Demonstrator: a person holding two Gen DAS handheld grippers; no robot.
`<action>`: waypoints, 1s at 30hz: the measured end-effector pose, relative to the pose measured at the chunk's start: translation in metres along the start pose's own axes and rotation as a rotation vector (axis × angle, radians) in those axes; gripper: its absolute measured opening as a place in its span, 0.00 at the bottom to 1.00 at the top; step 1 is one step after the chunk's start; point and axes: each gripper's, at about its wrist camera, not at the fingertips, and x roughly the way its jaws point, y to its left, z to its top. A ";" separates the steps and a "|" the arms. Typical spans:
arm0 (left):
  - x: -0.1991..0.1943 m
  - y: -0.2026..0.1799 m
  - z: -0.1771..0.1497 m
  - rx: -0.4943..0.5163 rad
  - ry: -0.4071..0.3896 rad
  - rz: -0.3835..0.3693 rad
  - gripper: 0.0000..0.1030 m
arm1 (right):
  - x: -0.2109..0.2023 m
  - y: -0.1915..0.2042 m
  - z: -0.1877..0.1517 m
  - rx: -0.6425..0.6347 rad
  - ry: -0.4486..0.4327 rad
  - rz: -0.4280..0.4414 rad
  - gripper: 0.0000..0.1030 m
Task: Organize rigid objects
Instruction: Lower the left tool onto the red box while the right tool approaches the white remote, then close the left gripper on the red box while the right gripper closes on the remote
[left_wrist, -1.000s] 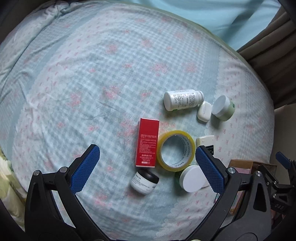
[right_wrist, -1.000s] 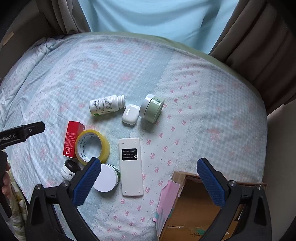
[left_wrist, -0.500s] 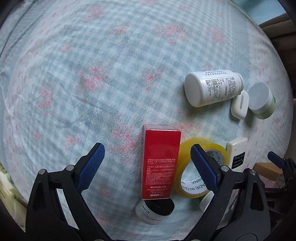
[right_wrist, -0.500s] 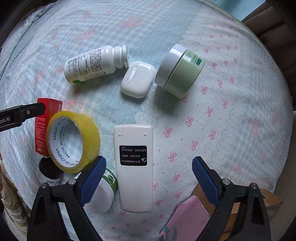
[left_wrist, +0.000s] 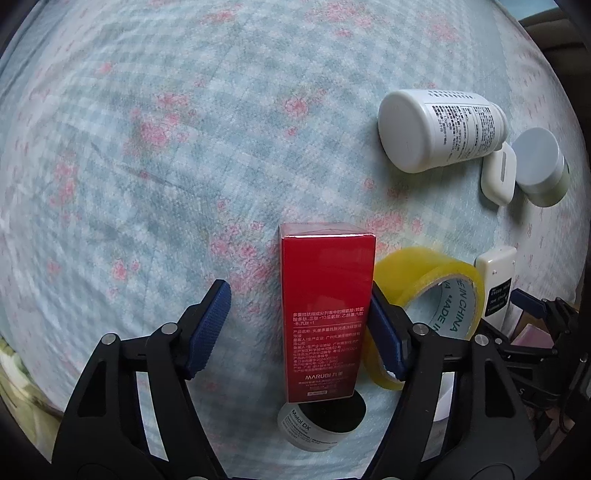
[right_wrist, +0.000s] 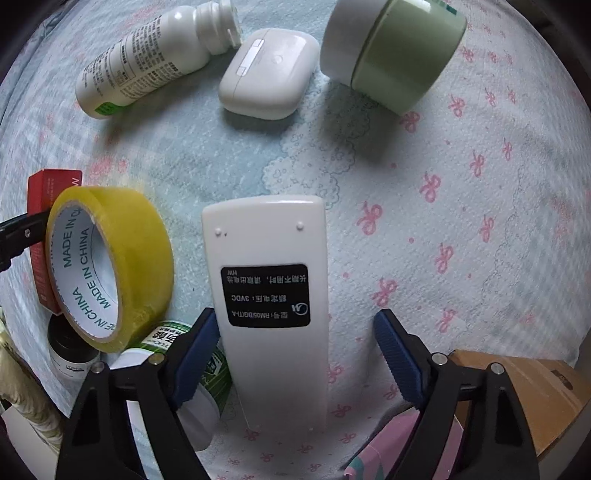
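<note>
A red box (left_wrist: 325, 314) lies on the bedspread between the jaws of my left gripper (left_wrist: 299, 328). The gripper is open; its right pad (left_wrist: 384, 336) touches the box, the left pad stands apart. A white remote (right_wrist: 269, 295) lies face down between the jaws of my right gripper (right_wrist: 295, 354), which is open; its left pad (right_wrist: 195, 350) is against the remote's edge. A yellow tape roll (right_wrist: 107, 266) leans between box and remote and also shows in the left wrist view (left_wrist: 428, 295).
A white bottle (left_wrist: 439, 129), a white earbud case (right_wrist: 269, 72) and a green jar (right_wrist: 395, 51) lie farther back. A black-lidded jar (left_wrist: 321, 424) sits below the red box. A green-labelled jar (right_wrist: 184, 373) lies left of the remote. A cardboard box (right_wrist: 524, 391) stands at lower right.
Both grippers have come down close over the bed. The left one now straddles the red box, the right one straddles the remote. Both jaws have narrowed.
</note>
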 end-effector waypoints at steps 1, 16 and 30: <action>0.000 0.000 -0.004 0.002 0.004 0.003 0.65 | 0.001 0.000 0.000 -0.001 0.002 -0.001 0.79; 0.028 0.011 -0.051 0.020 0.053 0.022 0.64 | 0.022 0.017 0.019 0.025 0.021 -0.028 0.76; 0.009 -0.027 -0.028 0.077 0.044 0.008 0.39 | -0.003 0.013 0.005 0.008 -0.008 -0.003 0.52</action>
